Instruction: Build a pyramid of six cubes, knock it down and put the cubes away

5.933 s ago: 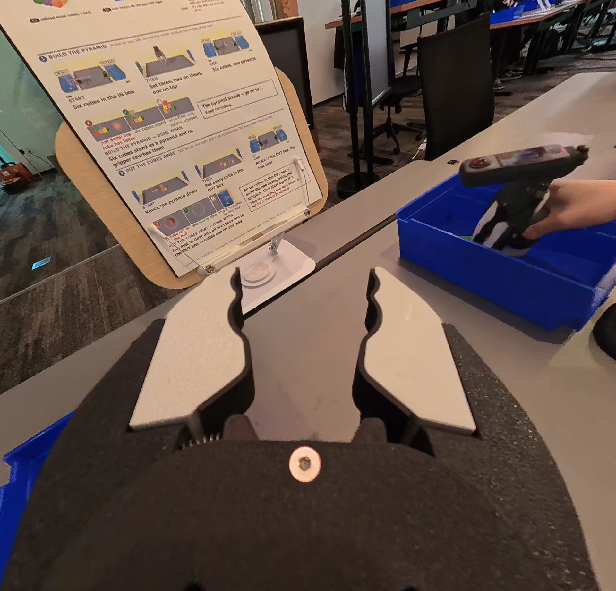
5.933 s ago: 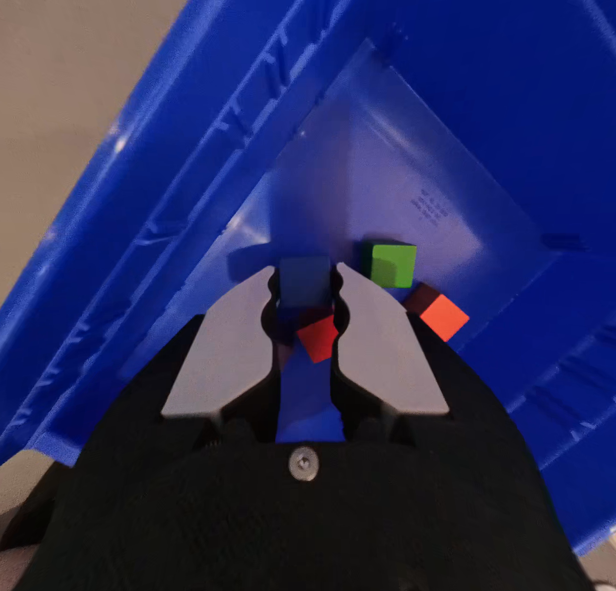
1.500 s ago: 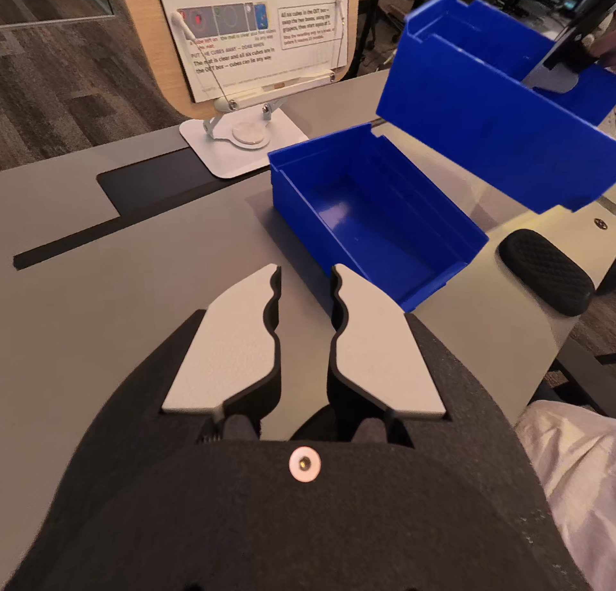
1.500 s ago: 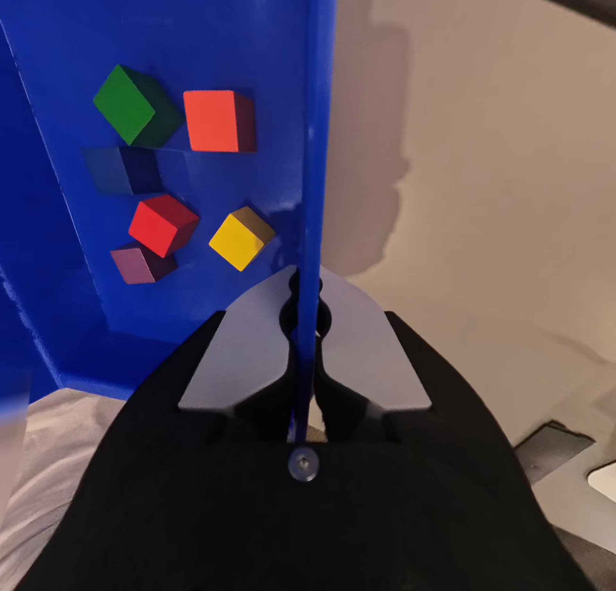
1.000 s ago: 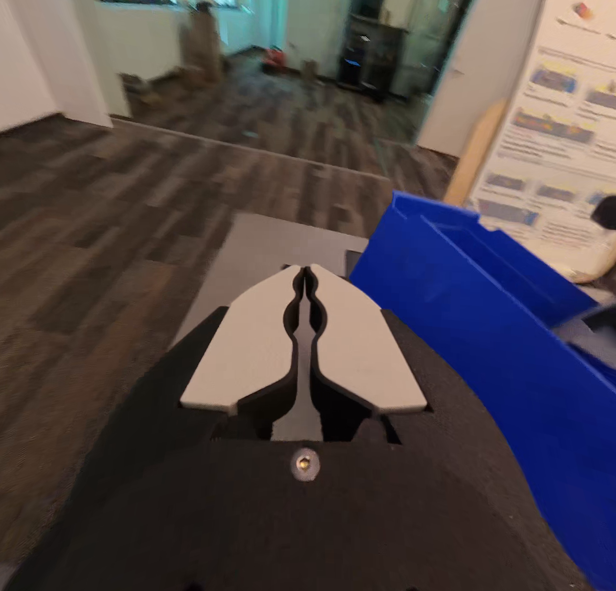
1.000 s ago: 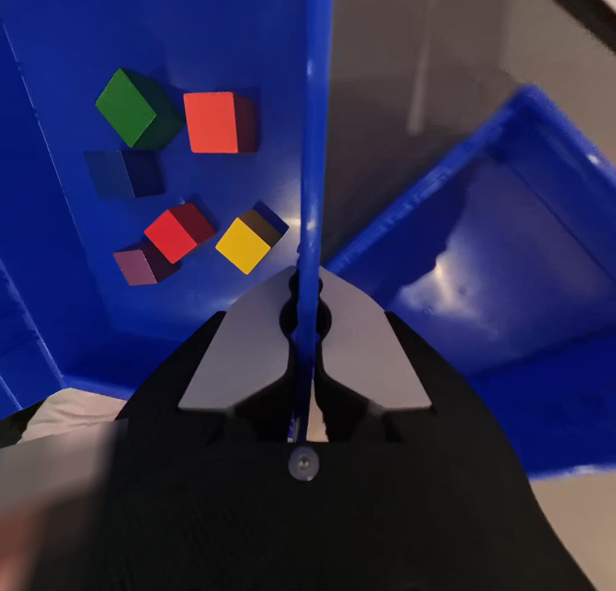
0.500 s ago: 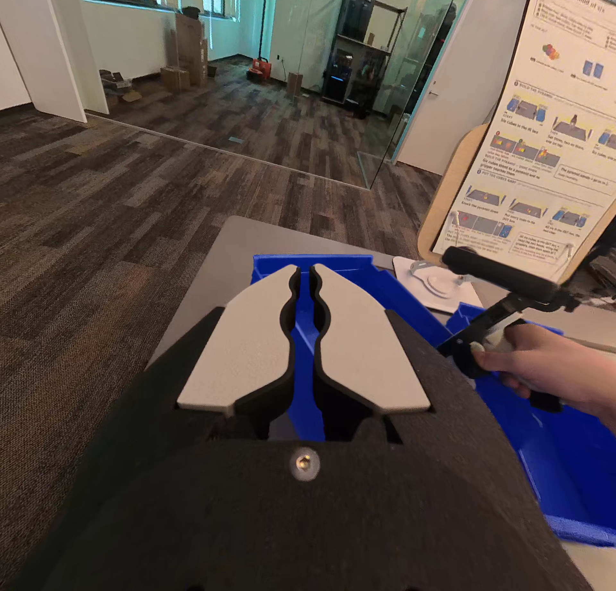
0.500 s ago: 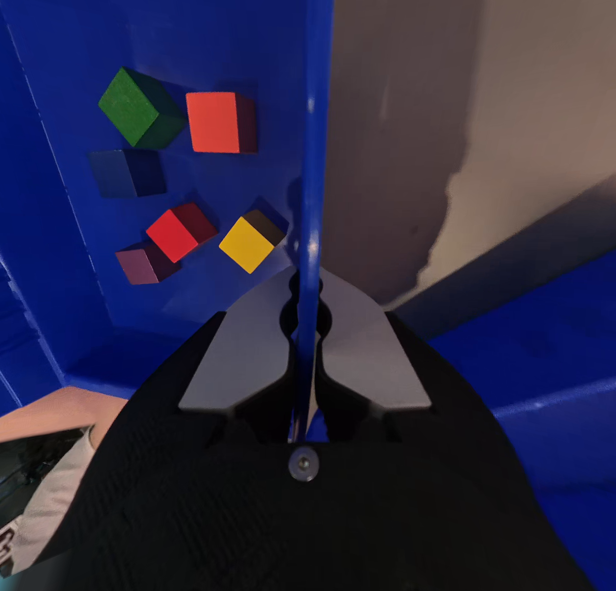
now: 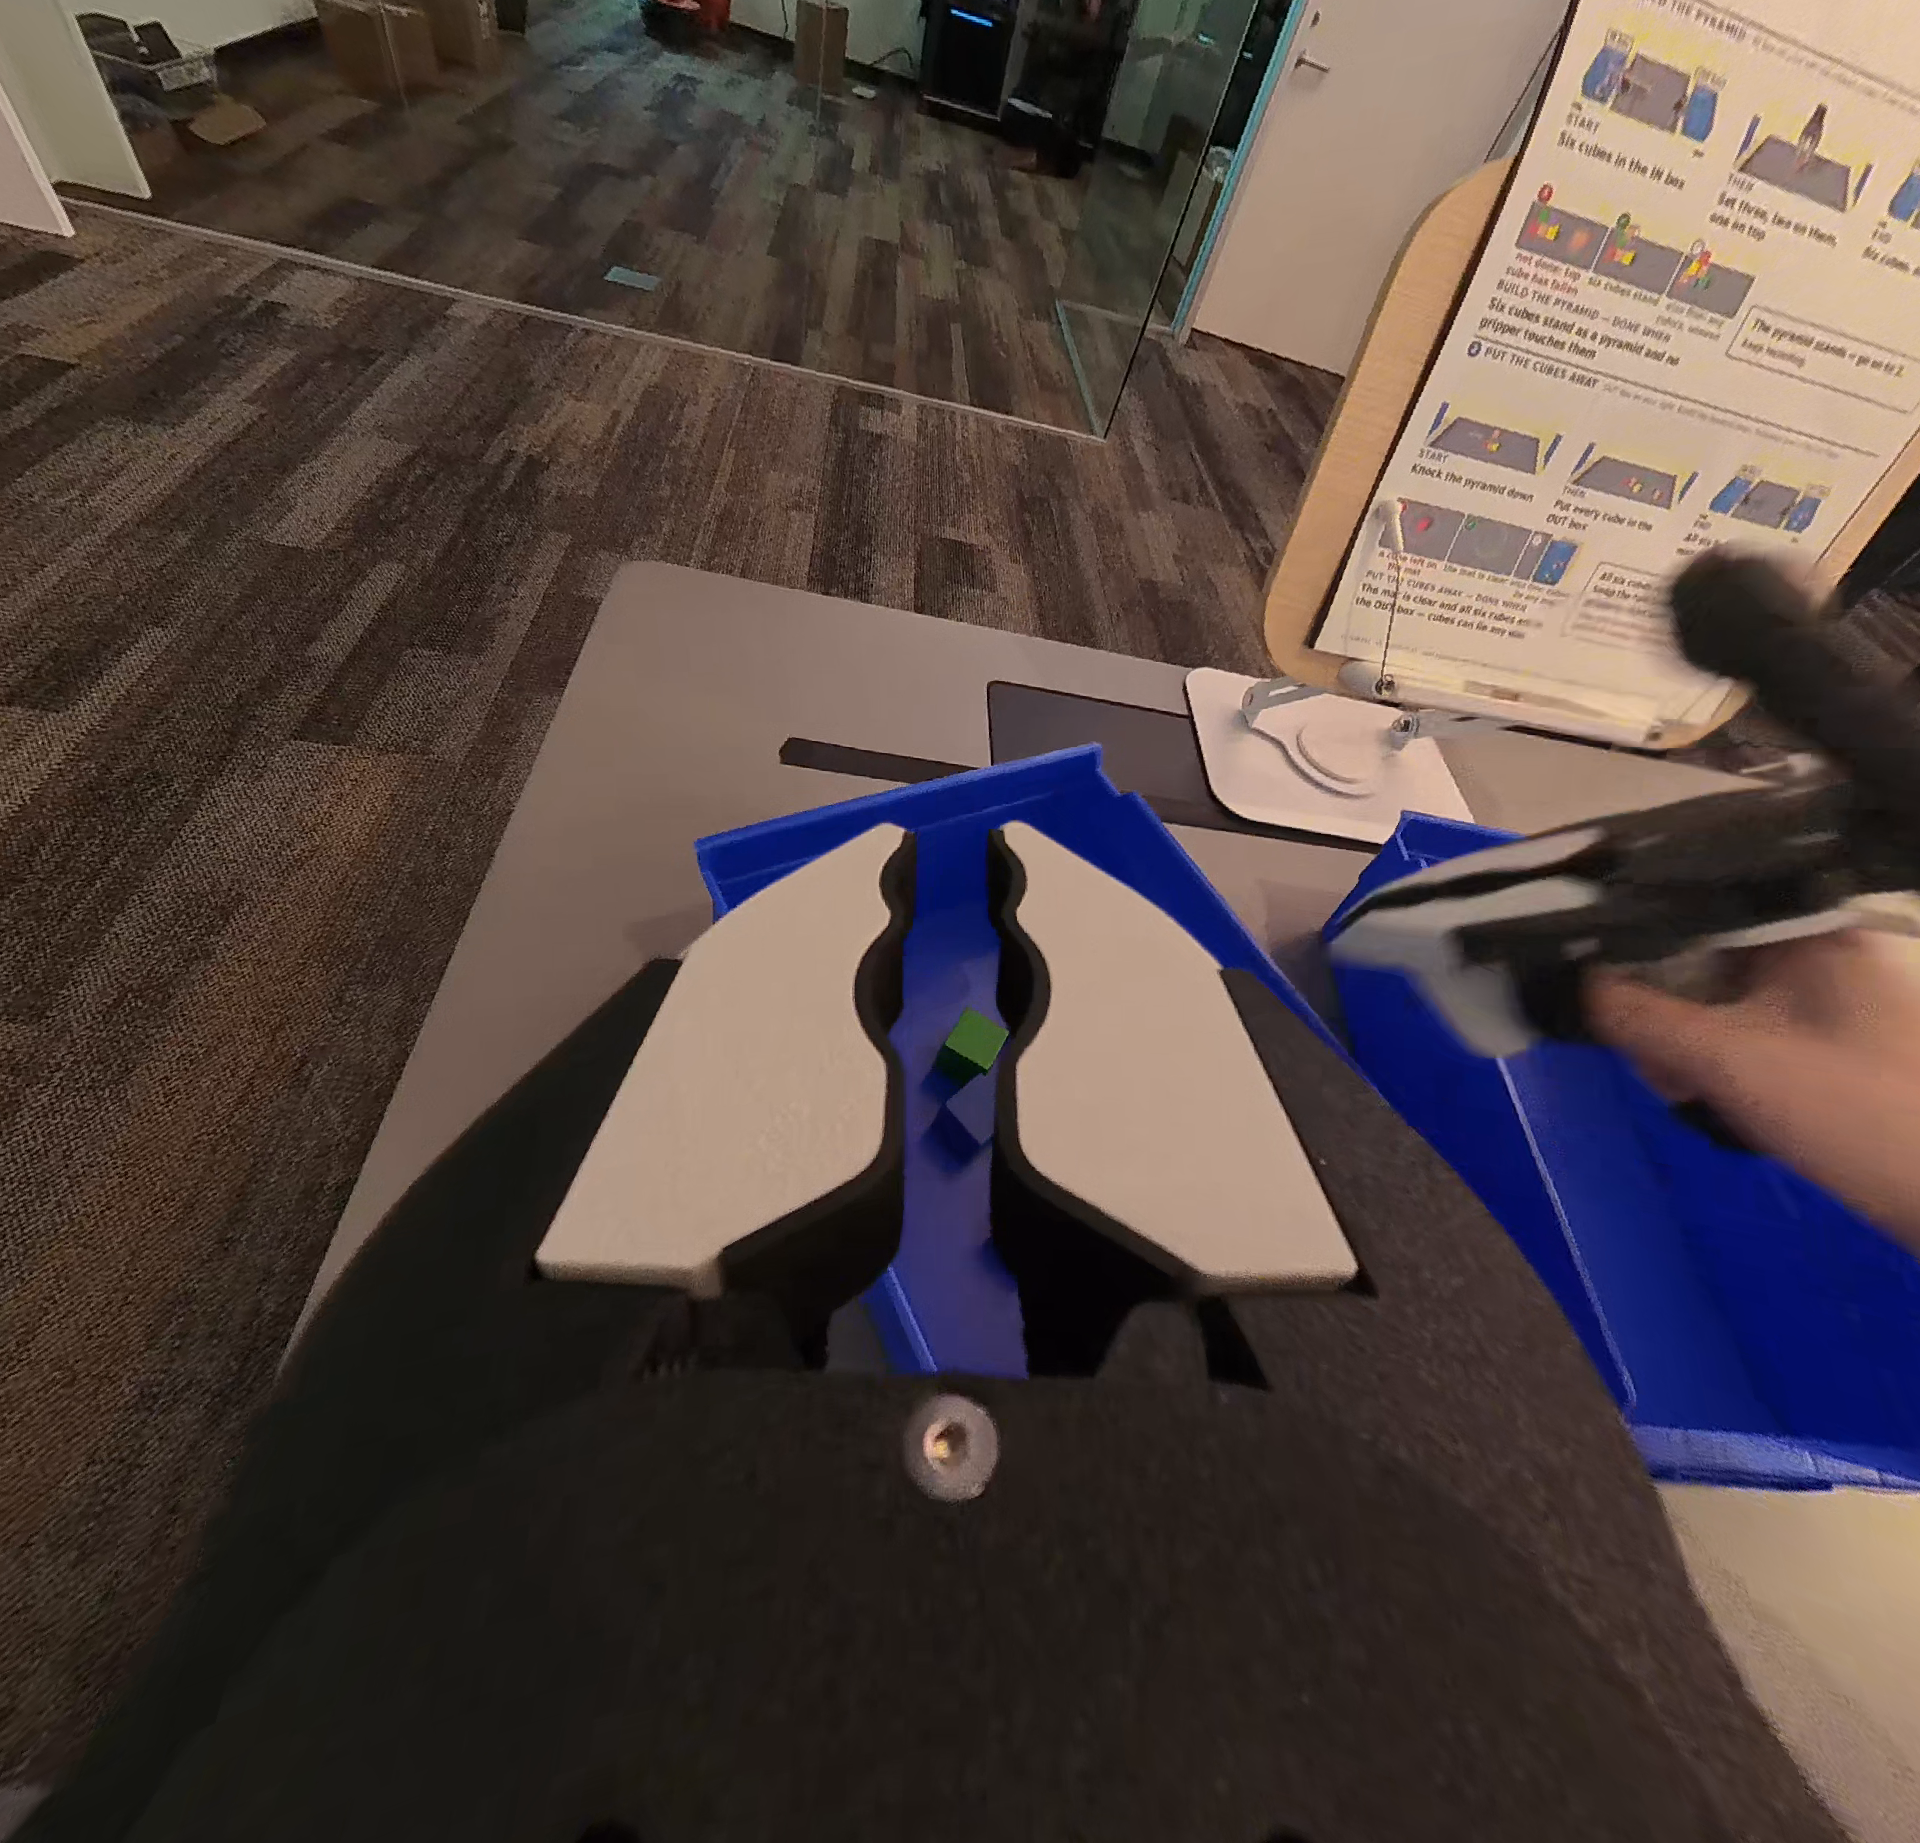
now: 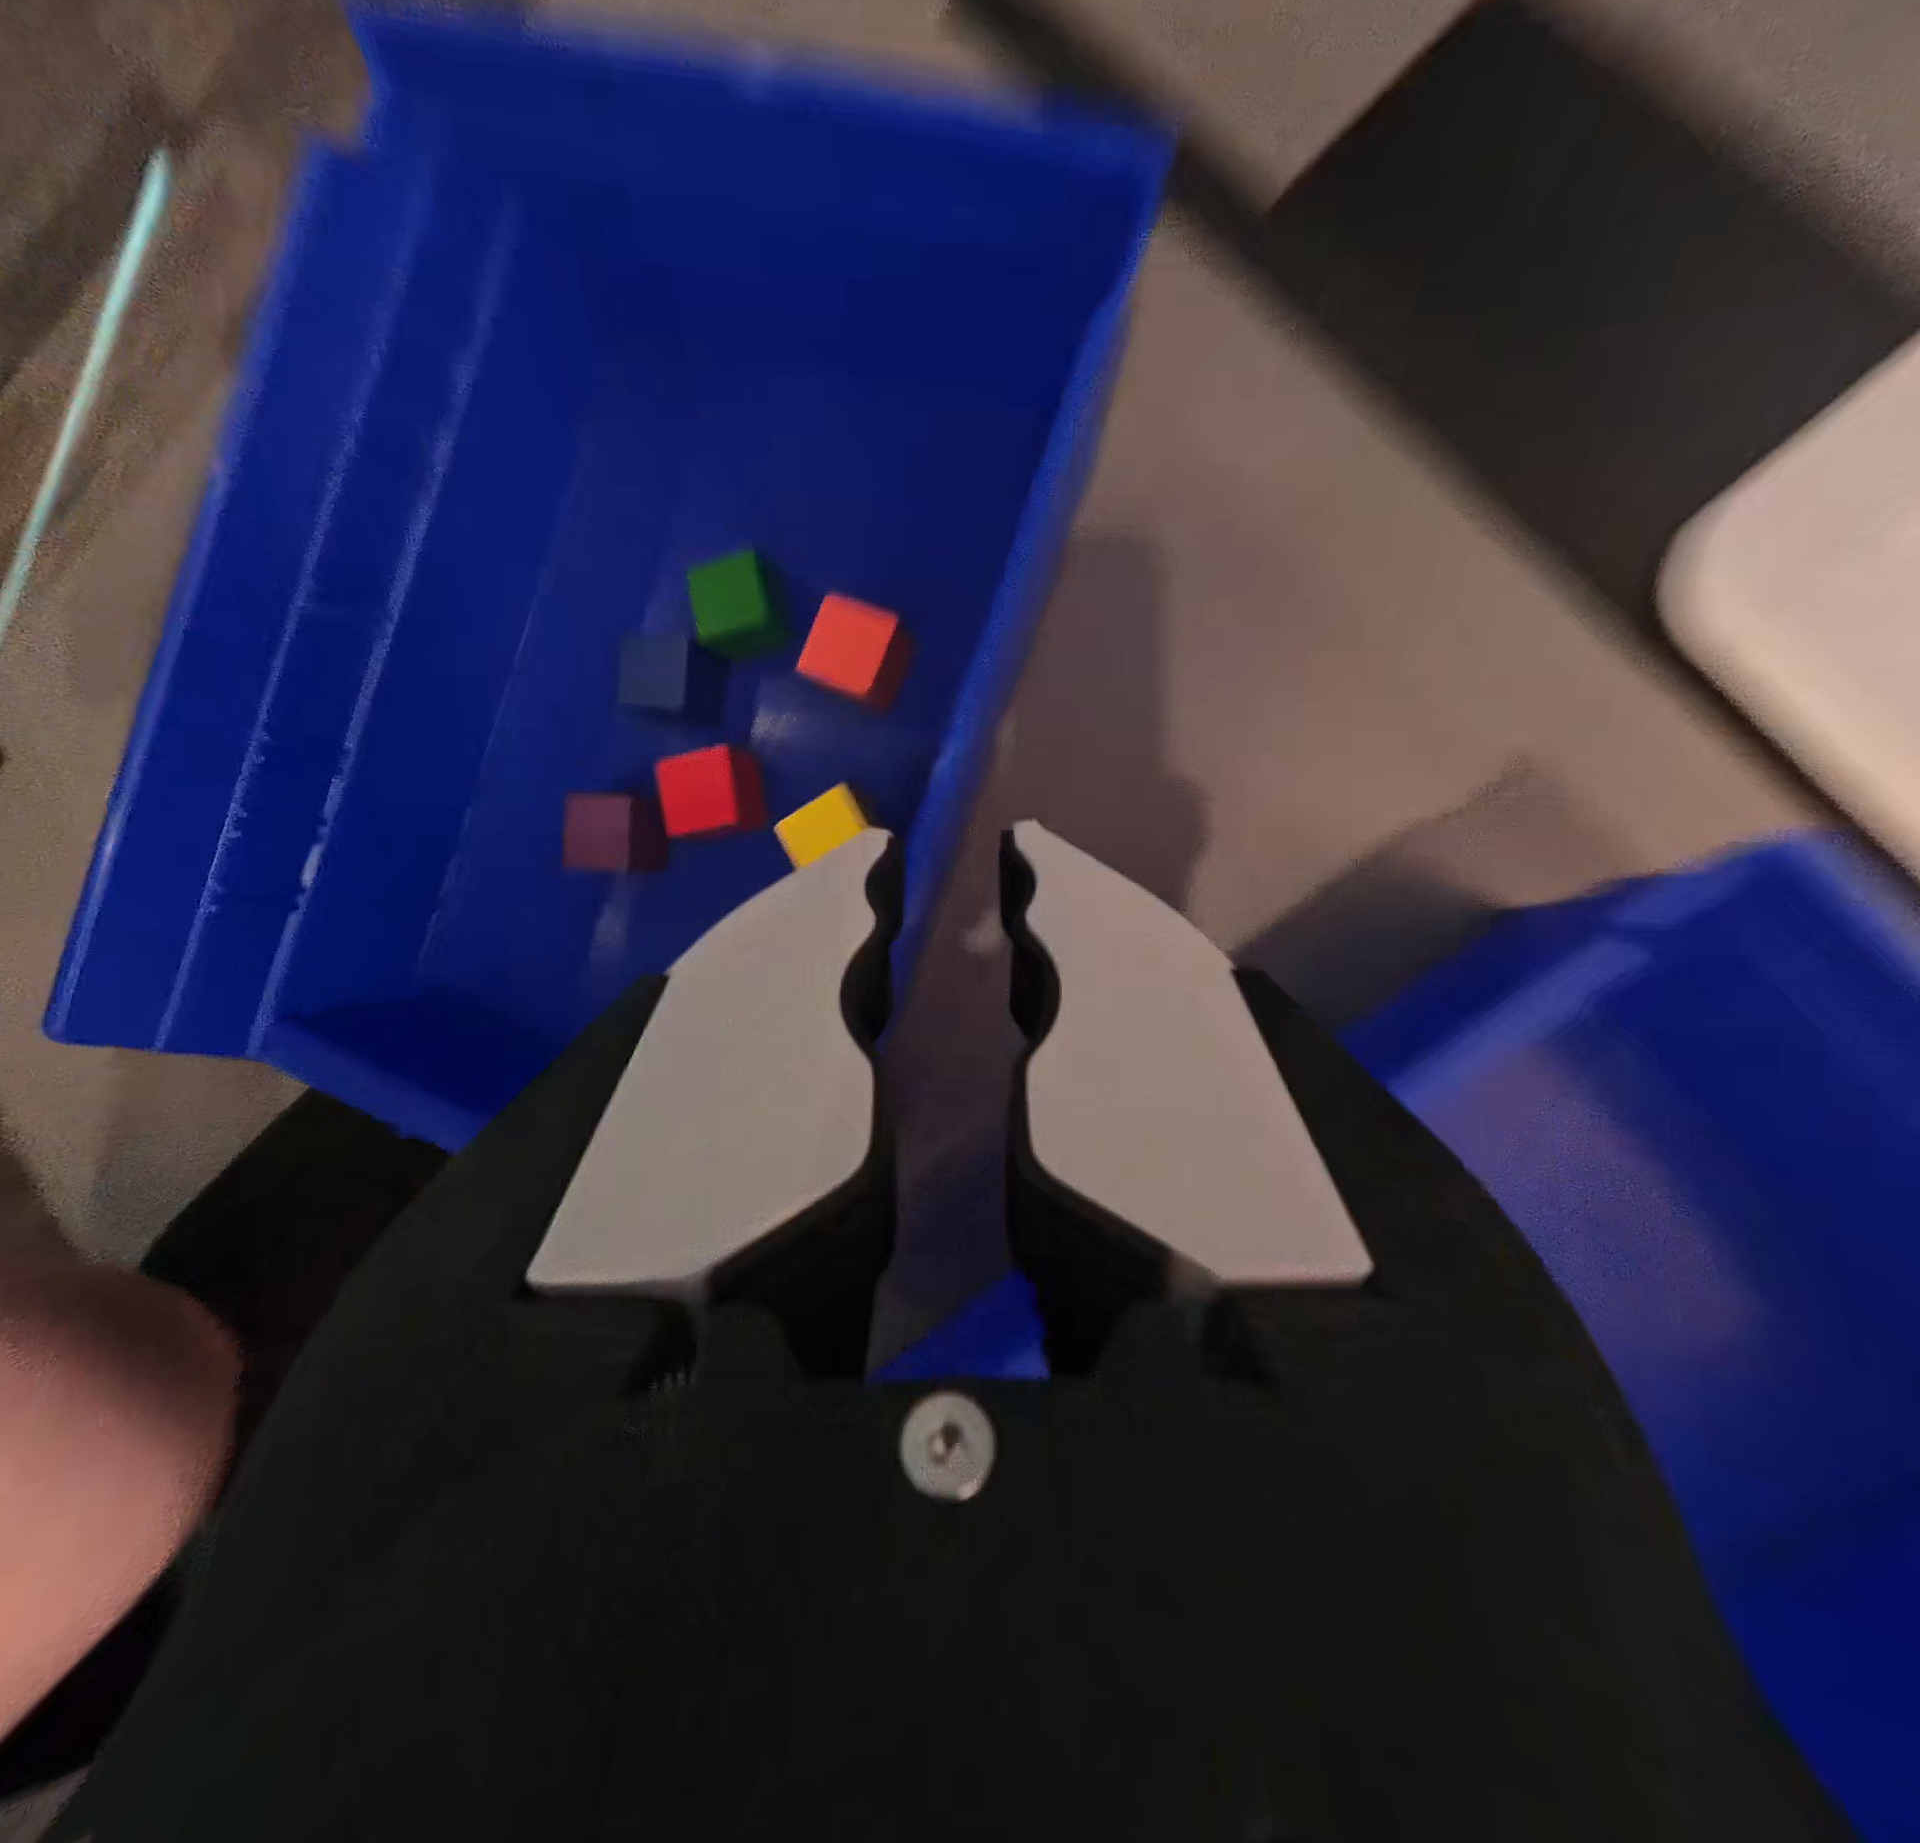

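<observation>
Releasing blue bin [image 10: 343, 650] | right gripper [image 10: 943, 848] parted astride 3 o'clock wall | left gripper [image 9: 948, 848] slightly spread, empty | lift straight, sparing 6 cubes [image 10: 727, 723]

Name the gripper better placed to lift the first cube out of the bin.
Left, probably. The left gripper hangs open directly above the green cube inside the cube bin. The right gripper straddles that bin's side wall, outside the cubes.

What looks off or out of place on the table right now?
Nothing is spilled or damaged: all six cubes, such as the green cube and yellow cube, lie inside the left blue bin. That bin sits skewed relative to the second blue bin. The right wrist view is motion-blurred.
</observation>
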Demonstrator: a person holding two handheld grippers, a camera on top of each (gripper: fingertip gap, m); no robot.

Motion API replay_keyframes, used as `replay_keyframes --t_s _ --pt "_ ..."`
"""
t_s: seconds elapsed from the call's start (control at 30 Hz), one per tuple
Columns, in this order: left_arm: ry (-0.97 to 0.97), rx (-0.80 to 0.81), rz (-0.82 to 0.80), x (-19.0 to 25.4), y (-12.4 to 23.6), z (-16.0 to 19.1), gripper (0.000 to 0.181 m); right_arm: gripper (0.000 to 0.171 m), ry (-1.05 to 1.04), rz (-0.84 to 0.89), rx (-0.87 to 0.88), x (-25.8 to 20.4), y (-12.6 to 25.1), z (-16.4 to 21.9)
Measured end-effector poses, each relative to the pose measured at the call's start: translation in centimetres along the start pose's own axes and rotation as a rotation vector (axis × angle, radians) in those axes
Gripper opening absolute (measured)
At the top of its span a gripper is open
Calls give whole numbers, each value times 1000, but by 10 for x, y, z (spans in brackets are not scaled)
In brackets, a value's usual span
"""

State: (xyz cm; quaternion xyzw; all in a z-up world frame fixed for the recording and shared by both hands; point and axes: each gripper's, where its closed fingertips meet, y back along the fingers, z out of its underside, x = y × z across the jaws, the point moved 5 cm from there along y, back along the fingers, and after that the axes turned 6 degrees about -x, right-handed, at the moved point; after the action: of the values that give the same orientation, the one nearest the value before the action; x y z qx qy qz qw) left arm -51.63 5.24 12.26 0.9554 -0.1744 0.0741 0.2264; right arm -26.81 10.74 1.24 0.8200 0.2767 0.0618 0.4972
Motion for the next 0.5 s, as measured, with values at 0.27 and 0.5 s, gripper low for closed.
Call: replay_keyframes --t_s 0.27,0.5 --pt "-26 -35 12 9 -4 1 16 70 -294 524 -74 162 120 115" --pt "-83 -90 -27 17 -11 7 18 31 -479 154 -315 197 65 199"
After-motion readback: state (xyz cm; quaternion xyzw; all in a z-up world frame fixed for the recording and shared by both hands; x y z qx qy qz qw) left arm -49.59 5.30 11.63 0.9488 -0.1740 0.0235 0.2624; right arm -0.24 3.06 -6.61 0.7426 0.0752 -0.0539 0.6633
